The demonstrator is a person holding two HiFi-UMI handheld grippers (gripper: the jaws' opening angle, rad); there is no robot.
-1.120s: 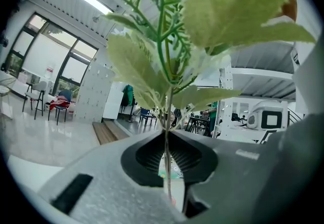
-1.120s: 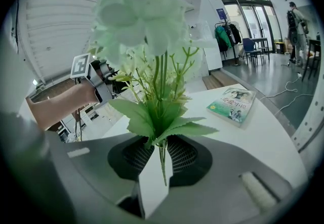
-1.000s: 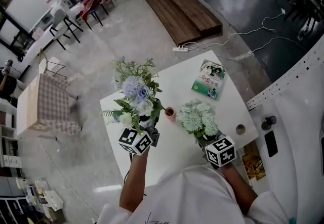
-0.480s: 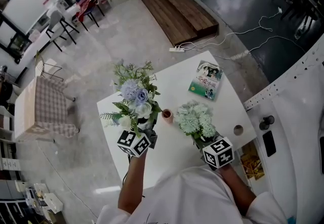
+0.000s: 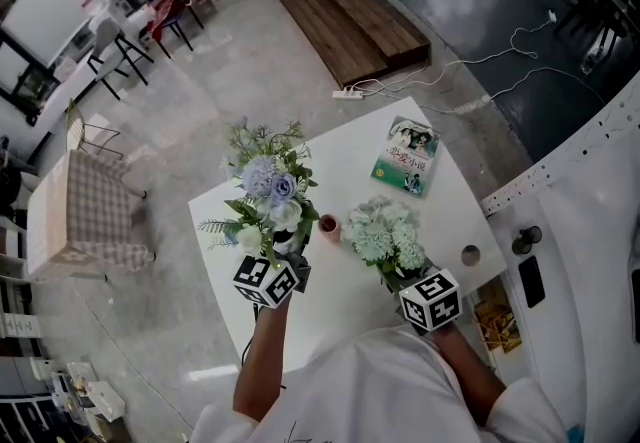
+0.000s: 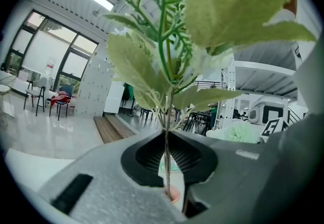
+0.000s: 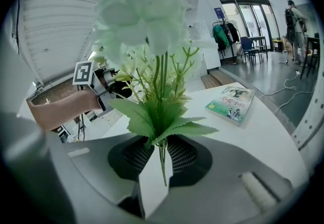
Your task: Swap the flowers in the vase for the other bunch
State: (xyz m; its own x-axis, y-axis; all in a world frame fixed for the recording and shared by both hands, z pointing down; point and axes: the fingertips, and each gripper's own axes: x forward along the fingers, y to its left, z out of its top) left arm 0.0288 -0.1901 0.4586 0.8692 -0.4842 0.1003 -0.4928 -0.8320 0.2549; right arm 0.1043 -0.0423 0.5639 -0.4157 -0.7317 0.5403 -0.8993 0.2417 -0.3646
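Mid-swap at the white bench (image 5: 345, 166): my left gripper (image 5: 291, 253) has its fingers pinched narrow on the thin stems of the blue-and-white bunch (image 5: 268, 193), held upright just beside the small vase (image 5: 328, 225); my right gripper (image 5: 399, 277) is closed on the stems of the pale green bunch (image 5: 385, 234), upright on the vase's other side. I judge both are gripped low to spare the blooms and let the stem ends be steered at that narrow mouth; whether the left stems are inside it I cannot tell.
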